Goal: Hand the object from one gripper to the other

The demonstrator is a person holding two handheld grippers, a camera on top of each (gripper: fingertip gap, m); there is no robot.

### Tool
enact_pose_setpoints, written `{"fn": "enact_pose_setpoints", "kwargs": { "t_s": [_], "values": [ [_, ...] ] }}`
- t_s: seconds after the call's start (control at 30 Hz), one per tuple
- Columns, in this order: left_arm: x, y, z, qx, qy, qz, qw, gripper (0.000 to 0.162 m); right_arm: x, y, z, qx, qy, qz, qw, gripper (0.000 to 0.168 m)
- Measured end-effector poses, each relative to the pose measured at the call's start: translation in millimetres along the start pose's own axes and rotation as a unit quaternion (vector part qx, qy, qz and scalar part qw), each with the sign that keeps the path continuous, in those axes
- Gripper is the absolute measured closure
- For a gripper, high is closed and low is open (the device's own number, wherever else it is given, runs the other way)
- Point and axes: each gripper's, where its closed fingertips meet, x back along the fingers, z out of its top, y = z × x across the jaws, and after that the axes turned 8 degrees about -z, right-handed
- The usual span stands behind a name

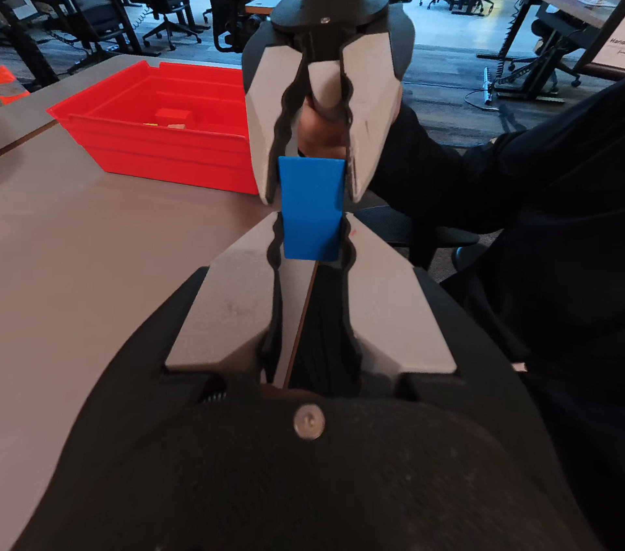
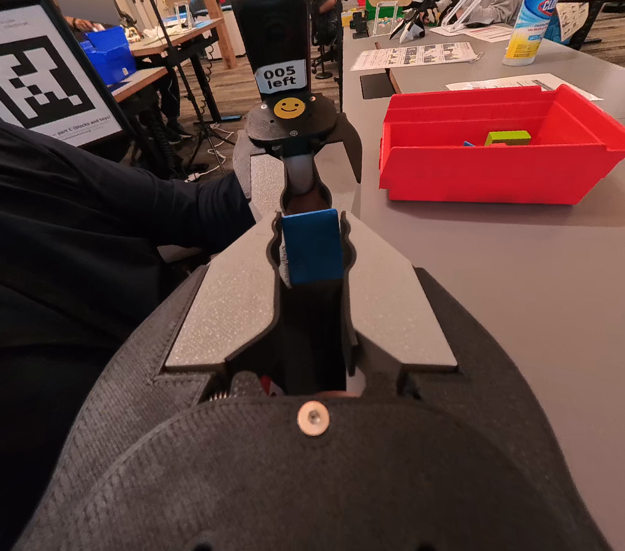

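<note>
**Blue block held between two opposed grippers**

Grey table (image 1: 101, 247): bears red bin (image 1: 162, 135) at 10 o'clock in the left wrist view; the right wrist view alone shows its green block (image 2: 507, 138) and a wipes canister (image 2: 531, 17) at 1 o'clock.

Left gripper (image 1: 311, 223) and right gripper (image 2: 311, 223): tip to tip, level, each carrying a white printed label. Both are clamped on the blue block (image 1: 311, 210).

Blue block: upright, off the table, bridging both finger pairs.
</note>
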Motion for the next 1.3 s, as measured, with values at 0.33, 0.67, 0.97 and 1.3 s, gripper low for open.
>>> {"fn": "enact_pose_setpoints", "kwargs": {
  "t_s": [0.33, 0.67, 0.97, 1.3],
  "values": [
    [0.8, -1.5, 1.7, 0.017, 0.016, -0.009, 1.0, 0.131, -2.9, 3.1, -5.7, 0.001, -0.018, -0.006, 1.0, 0.136],
    [2.7, -7.9, -4.4, 0.008, -0.007, 0.017, 1.0, 0.13, 0.3, 8.0, -11.9, -0.031, -0.027, 0.018, 0.999, 0.135],
    [1.9, -7.7, -8.4, 0.008, -0.02, 0.017, 1.0, 0.13, 0.9, 10.5, -22.1, -0.02, -0.053, 0.011, 0.998, 0.136],
    [2.8, -1.7, -6.5, 0.015, -0.015, 0.0, 1.0, 0.13, 0.5, 5.0, -20.5, 0.004, -0.05, 0.015, 0.999, 0.137]
  ]
}}
